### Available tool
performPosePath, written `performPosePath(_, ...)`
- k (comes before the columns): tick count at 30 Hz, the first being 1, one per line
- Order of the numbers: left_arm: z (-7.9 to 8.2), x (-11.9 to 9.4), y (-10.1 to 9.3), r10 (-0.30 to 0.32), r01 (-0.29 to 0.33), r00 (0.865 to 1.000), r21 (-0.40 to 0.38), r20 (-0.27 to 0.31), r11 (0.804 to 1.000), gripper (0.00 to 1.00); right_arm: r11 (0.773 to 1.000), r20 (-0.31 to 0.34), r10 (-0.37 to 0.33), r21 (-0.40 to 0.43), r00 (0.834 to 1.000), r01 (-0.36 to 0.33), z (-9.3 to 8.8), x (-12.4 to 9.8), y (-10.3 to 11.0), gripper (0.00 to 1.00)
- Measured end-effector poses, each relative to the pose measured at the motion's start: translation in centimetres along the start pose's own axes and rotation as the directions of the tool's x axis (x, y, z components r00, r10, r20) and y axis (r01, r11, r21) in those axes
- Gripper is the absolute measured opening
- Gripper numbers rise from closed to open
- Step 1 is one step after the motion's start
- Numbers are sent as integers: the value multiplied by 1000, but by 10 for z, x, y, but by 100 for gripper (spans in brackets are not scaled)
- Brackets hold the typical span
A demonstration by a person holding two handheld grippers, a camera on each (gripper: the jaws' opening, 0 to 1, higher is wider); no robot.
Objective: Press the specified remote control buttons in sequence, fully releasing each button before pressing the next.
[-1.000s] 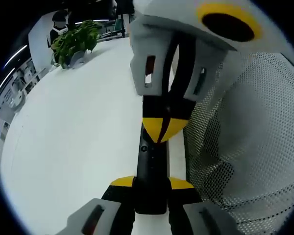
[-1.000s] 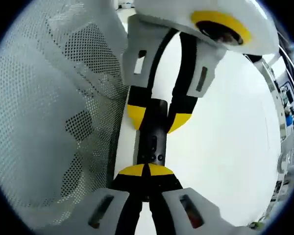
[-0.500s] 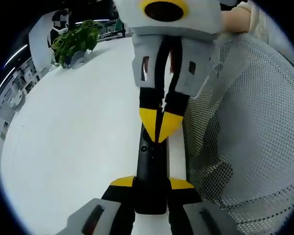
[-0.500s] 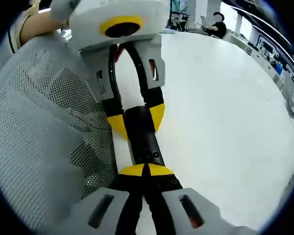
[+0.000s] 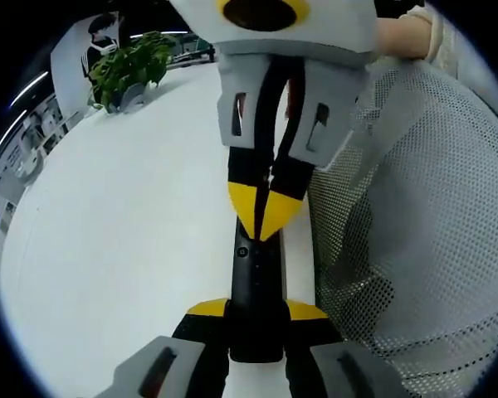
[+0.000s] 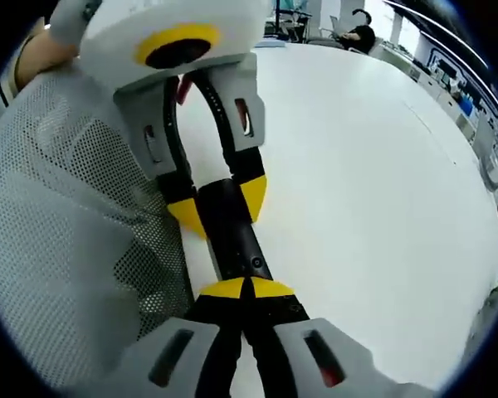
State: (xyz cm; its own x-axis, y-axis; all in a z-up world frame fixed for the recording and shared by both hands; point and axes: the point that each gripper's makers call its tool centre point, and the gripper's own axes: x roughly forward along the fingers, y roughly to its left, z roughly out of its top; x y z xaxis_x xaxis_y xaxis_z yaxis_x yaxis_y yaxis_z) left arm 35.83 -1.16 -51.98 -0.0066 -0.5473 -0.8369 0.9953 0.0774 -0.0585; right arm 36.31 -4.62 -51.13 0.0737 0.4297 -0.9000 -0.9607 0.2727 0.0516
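A slim black remote [image 5: 254, 286] is held above the white table, clamped at one end by my left gripper [image 5: 256, 312], whose yellow pads press its two sides. My right gripper [image 5: 263, 214] comes in from the top of the left gripper view, shut, its joined yellow tips resting on the remote's upper face just past a small round button [image 5: 243, 252]. In the right gripper view the same shut tips [image 6: 245, 288] sit against the remote [image 6: 227, 222] beside the button [image 6: 256, 263], and the left gripper [image 6: 220, 206] grips the far end.
The white table [image 5: 116, 215] spreads to the left. A potted plant [image 5: 126, 68] stands at its far edge. A person's grey mesh garment [image 5: 407, 215] is close on the right, with a hand [image 5: 402, 37] above it. Someone sits in the distance [image 6: 363, 33].
The right gripper has swung and rolled, so it now comes at the remote more squarely with its tips still on the remote. The left gripper's hold is unchanged.
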Motion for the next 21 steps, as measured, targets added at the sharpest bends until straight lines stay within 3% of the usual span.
performPosePath(4,0,0,0,0,0,1000,-1,3,1000,24,999,-56,8,46,998,-6,-1,1,0,0)
performPosePath(8,0,0,0,-4,4,1000,-6,10,1000,24,991,-120,96,106,988,-83,-1,2,-1,0)
performPosePath(14,0,0,0,-4,4,1000,-7,14,1000,24,961,-102,199,217,975,-173,-2,1,-2,0)
performPosePath(21,0,0,0,-5,5,1000,-8,15,1000,24,944,-97,264,232,960,-236,-1,0,-2,0)
